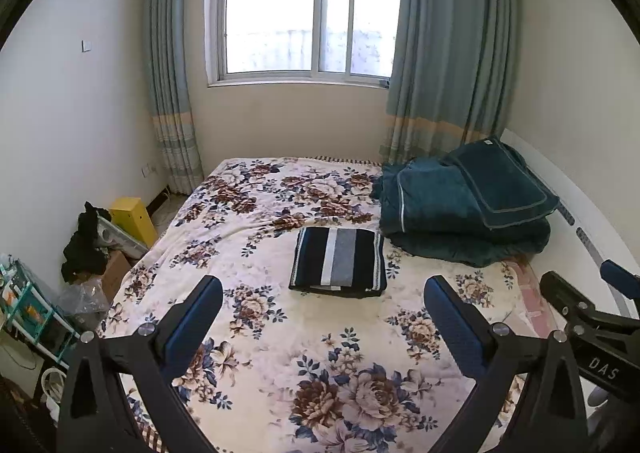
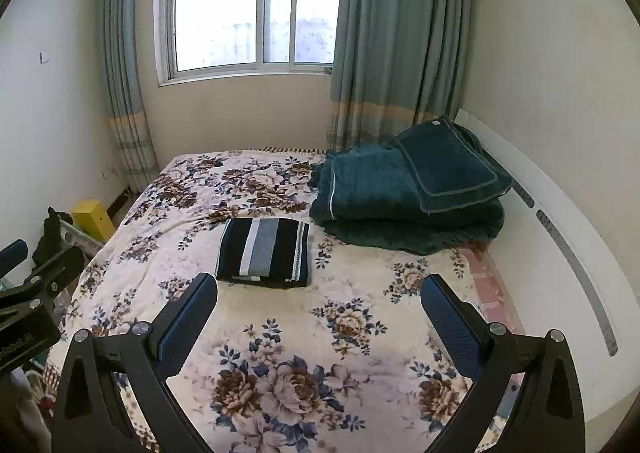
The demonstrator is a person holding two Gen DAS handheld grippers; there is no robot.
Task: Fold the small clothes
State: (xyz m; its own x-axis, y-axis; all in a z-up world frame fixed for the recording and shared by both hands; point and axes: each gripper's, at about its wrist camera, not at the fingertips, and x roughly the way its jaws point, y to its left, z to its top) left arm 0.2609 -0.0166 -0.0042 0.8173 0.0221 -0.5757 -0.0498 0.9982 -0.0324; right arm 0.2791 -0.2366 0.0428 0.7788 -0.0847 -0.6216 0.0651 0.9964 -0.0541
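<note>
A folded striped garment [image 1: 338, 262], dark with white and grey bands, lies flat as a neat rectangle on the floral bed cover [image 1: 280, 333]. The right wrist view shows the same garment [image 2: 265, 252] ahead and a little left of centre. My left gripper [image 1: 323, 291] hovers open above the cover, short of the garment, with nothing between its blue-padded fingers. My right gripper [image 2: 319, 289] is open too, held back from the garment and empty. Each gripper appears at the edge of the other's view: the right gripper [image 1: 592, 293], the left gripper [image 2: 36, 277].
A pile of folded dark teal bedding [image 1: 464, 209] sits at the back right of the bed, by the white headboard [image 2: 568, 237]. A yellow box [image 1: 134, 219], dark clothes and clutter stand on the floor left of the bed. Window and curtains fill the far wall.
</note>
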